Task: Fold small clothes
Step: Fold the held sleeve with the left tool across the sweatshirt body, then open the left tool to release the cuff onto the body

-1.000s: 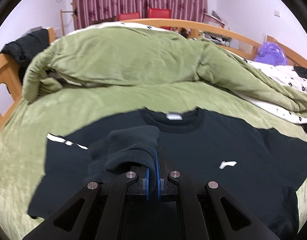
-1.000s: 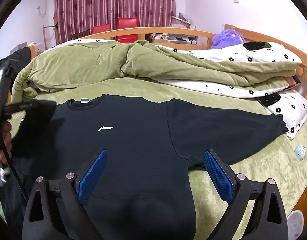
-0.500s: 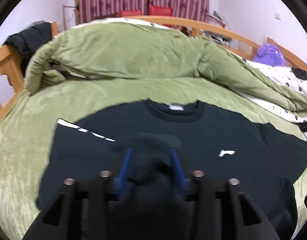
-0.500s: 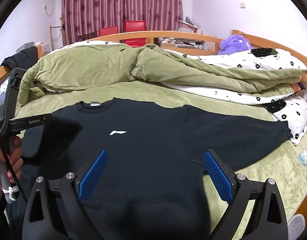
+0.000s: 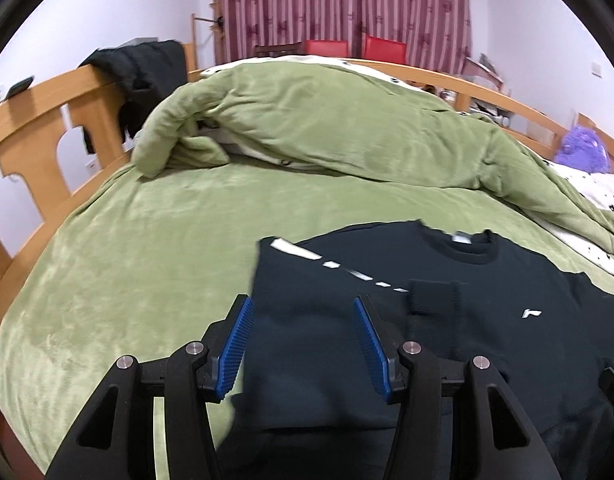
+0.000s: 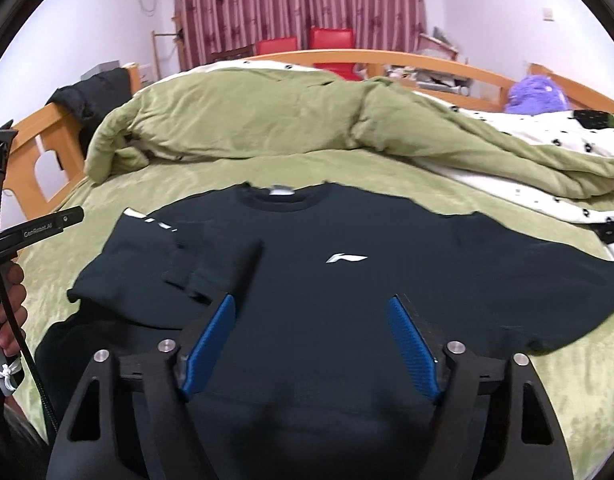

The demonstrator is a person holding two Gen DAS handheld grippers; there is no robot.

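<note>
Nearest the left wrist camera, the left gripper (image 5: 303,344) has its blue fingers (image 5: 237,344) spread with nothing between them. They have just been opening, and the folded-in sleeve (image 5: 433,298) now lies free on the chest of the black sweatshirt (image 6: 327,300), cuff toward the collar. Letting go there makes sense: the sleeve must stay flat so the body can fold over it.

The right gripper (image 6: 311,344) hovers over the lower middle of the sweatshirt. Its fingers (image 6: 413,346) have just been closing somewhat, yet stand apart and, as far as the blur allows, pinch no cloth. The other sleeve (image 6: 547,272) stretches out unfolded toward the right, probably the next thing to fold.

The sweatshirt lies front-up on the green bed (image 5: 147,248). Beyond it sits a bunched green quilt (image 6: 247,120), then the wooden bed rail (image 6: 387,58) and striped curtains (image 6: 299,0).
</note>
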